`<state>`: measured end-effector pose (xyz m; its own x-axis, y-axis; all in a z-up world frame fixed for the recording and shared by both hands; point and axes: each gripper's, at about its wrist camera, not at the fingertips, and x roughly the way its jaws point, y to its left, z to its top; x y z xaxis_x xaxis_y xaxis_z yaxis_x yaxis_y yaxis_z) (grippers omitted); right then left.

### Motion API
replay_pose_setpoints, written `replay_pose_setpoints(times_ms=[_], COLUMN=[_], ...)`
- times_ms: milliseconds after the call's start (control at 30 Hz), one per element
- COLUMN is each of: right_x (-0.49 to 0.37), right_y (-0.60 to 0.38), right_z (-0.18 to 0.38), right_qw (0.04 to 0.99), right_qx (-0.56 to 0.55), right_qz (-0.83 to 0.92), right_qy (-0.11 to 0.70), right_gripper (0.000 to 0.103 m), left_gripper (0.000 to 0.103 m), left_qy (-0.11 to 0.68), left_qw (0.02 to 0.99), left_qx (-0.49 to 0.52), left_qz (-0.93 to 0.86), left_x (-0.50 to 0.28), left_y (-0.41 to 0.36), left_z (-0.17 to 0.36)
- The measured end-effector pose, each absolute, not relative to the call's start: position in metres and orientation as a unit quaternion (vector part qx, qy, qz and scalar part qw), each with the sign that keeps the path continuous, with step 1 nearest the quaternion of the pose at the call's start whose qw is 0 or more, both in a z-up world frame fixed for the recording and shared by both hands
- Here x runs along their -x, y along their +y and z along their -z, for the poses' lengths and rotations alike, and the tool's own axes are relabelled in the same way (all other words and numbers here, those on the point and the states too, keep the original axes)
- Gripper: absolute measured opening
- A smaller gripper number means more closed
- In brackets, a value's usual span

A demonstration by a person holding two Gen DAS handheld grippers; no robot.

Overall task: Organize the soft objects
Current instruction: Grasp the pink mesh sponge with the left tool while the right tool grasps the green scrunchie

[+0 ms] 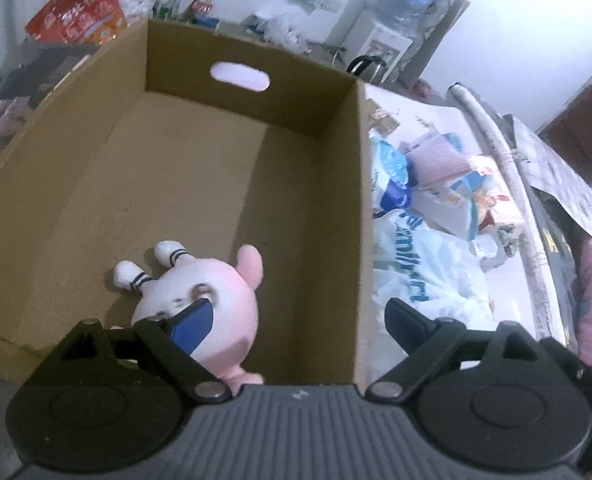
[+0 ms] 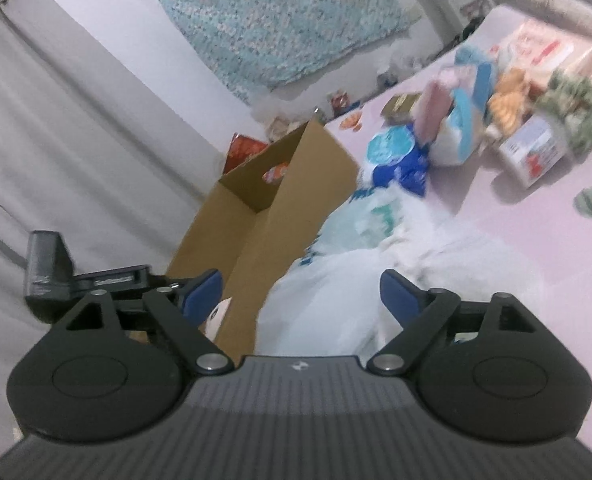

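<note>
A pink and white plush toy [image 1: 212, 296] lies on the floor of an open cardboard box [image 1: 200, 168], at its near end. My left gripper [image 1: 299, 320] hangs above it, open, with nothing held; its left fingertip [image 1: 192, 322] covers part of the toy's face. In the right wrist view my right gripper [image 2: 301, 294] is open too, over a white plastic bag [image 2: 336, 280] that its pads do not touch. The box [image 2: 268, 208] stands just left of the bag, and a sliver of the toy [image 2: 216, 316] shows behind the left finger.
Packets, pouches and a small carton [image 2: 532, 152] are piled on the pink sheet [image 2: 536, 240] to the right of the box. A red snack bag [image 1: 76, 8] sits behind the box. A grey curtain [image 2: 56, 140] hangs at the left. A black device part [image 2: 48, 268] juts over the box.
</note>
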<state>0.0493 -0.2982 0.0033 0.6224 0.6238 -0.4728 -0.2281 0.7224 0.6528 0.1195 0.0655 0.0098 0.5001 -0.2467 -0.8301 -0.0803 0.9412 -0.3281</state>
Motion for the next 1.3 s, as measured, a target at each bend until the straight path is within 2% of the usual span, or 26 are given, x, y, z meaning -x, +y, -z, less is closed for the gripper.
replay_pose_setpoints(times_ms=[100,167,467,700,900,1300], right_x=[-0.045,-0.043,-0.029,-0.024,-0.024,-0.078], right_y=[-0.305,-0.31,-0.321,-0.339,-0.385,-0.463], right_z=[-0.007,-0.009,-0.017,-0.011,0.001,0.028], right_qw=[0.872,0.884,0.936,0.954,0.954,0.931], right_qx=[-0.26,-0.241,-0.12,-0.045,-0.122,-0.257], right_qz=[-0.228,-0.206,-0.087,-0.018,-0.047,-0.08], right_qy=[0.348,0.343,0.32,0.297,0.271,0.248], right_gripper=[0.093,0.102,0.102,0.102,0.102,0.102], left_gripper=[0.094,0.094,0.1,0.101,0.102,0.098], left_qy=[0.486,0.479,0.435,0.38,0.373,0.387], left_qw=[0.857,0.861,0.888,0.918,0.912,0.864], left_qx=[0.163,0.164,0.135,0.031,-0.078,-0.243], left_qz=[0.046,0.047,0.062,0.11,0.152,0.209], left_x=[-0.112,-0.107,-0.089,-0.087,-0.111,-0.169], left_y=[0.065,0.066,0.049,-0.001,-0.07,-0.206], left_z=[-0.012,-0.014,-0.032,-0.066,-0.072,-0.022])
